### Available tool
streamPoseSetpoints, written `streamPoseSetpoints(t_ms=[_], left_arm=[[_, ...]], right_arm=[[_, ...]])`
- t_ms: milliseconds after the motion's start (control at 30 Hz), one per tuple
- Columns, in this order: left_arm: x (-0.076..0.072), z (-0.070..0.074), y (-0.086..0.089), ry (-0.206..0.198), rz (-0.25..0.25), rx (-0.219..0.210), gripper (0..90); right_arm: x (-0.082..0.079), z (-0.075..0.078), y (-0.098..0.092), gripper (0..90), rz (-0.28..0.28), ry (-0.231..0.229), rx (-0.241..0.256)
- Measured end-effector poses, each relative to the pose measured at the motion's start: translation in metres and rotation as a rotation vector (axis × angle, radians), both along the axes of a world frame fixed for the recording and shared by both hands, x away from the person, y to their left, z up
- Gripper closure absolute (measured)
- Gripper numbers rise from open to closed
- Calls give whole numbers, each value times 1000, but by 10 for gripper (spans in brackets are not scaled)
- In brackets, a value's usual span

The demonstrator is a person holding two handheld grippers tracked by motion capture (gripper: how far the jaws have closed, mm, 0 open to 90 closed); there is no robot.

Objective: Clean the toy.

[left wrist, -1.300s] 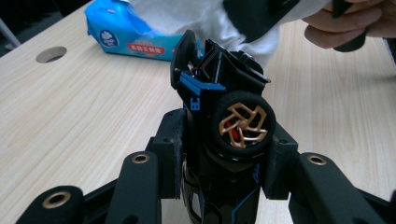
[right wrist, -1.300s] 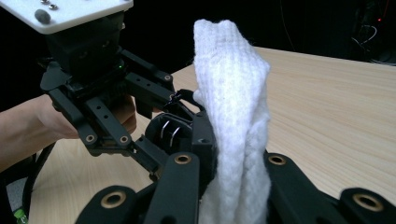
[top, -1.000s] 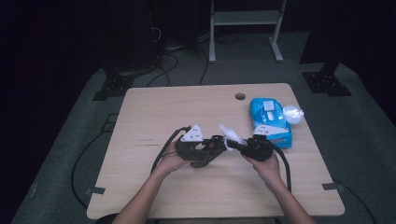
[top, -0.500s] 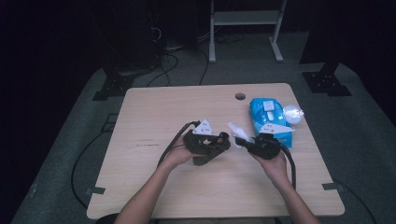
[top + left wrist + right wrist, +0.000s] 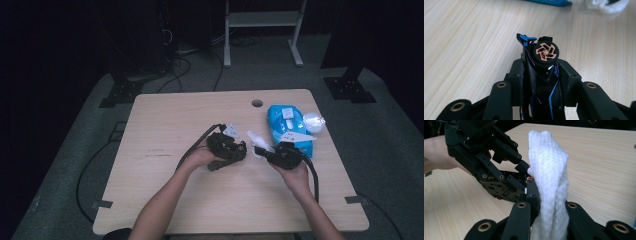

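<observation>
toy car (image 5: 544, 70): black, blue trim, copper wheel; wipe (image 5: 549, 182): white; pack (image 5: 289, 125): blue; table (image 5: 165, 120): pale wood

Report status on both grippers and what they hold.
Left gripper shut on black toy car. Right gripper shut on white wipe, wipe at the car. Blue wipe pack lies apart; nothing between.

Lit table, dark blurry surroundings
</observation>
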State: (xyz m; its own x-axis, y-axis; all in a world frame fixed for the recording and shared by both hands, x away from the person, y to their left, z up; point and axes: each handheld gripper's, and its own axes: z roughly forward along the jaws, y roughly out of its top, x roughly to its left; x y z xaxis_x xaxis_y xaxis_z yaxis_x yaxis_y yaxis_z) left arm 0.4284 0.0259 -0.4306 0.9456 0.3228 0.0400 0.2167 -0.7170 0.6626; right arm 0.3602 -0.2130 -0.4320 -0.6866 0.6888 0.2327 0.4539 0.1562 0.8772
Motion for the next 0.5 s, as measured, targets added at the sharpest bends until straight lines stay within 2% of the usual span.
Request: streamPoseSetpoints(t_ms=[67, 133, 267, 333, 433, 500], left_arm=[[1, 0, 1, 34, 2, -6, 584], [1, 0, 3, 52, 10, -17, 490], [-1, 4, 21, 113, 4, -116, 426], [-1, 6, 33, 127, 10, -173, 395], [0, 8, 51, 155, 40, -237, 367], [4, 5, 62, 179, 80, -279, 342]], right_arm=[[0, -1, 1, 814, 2, 6, -1], [1, -2, 3, 814, 9, 7, -5], [1, -3, 6, 813, 24, 10, -15], [2, -4, 9, 814, 34, 14, -24], [2, -6, 13, 814, 42, 21, -33], [2, -6, 14, 813, 45, 24, -39]])
